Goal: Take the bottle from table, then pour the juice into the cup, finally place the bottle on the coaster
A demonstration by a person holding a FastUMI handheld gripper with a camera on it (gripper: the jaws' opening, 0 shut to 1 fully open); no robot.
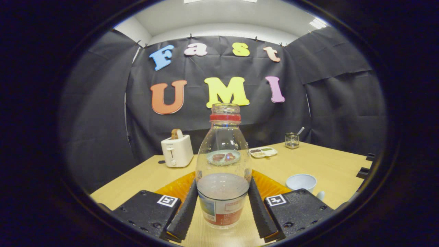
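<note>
I had the gripper (223, 202) spread around the bottle (223, 164), one finger along each side of its lower body; the pads (185, 211) lay right against the plastic, though I could not tell whether both were truly pressing. The bottle stood upright on the surface (329, 168) between the fingers, clear-walled, with its mouth open and a red ring (225, 117) on the neck. Juice sat in its lower part, down by the label. Under and just behind it I saw an orange mat (176, 187) spreading out to both sides of the fingers. Just beyond the right-hand finger stood the cup (301, 181), pale and open upward, apart from the bottle. Farther off, seen through the bottle's wall, lay a round plate (223, 157) with something dark on it. Near it rested a small divided tray (263, 151), and past that a square glass holder (292, 140) with a utensil handle. A white toaster (177, 151) with bread in its slot stood toward the far left of the surface.
</note>
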